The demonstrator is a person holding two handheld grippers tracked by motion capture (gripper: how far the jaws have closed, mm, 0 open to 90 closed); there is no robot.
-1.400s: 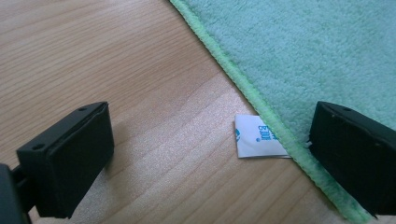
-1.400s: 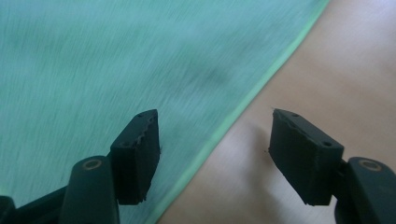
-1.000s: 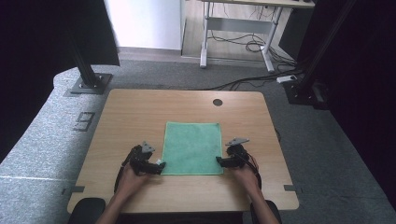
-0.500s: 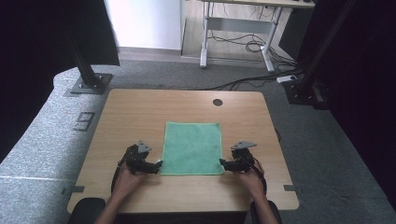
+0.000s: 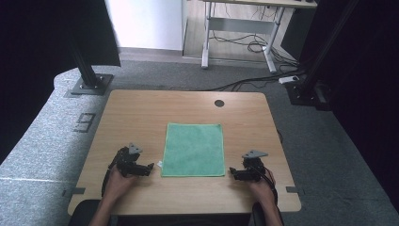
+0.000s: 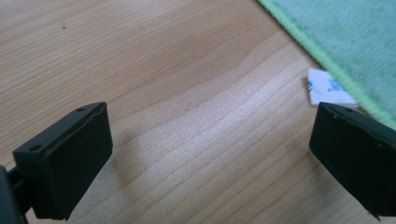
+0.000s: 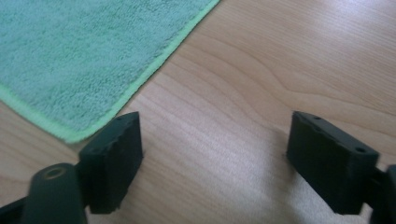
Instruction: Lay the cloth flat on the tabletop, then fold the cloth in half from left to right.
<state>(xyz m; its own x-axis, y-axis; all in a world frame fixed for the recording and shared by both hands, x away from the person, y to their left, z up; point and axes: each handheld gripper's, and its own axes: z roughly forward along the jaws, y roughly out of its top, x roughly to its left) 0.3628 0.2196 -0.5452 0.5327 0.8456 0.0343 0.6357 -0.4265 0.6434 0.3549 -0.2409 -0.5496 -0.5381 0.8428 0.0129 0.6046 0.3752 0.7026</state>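
White tag print unreadable, half under my left gripper jaw. Flat green terry cloth between both grippers — right gripper too spread, empty.

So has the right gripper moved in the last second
Yes. The right gripper has backed away from the green cloth: a second ago it was at the cloth's near right corner, now bare wooden table shows between them.

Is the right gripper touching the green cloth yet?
Apart. The right gripper view shows the right gripper open over bare table, the green cloth corner lying just beyond one jaw's tip.
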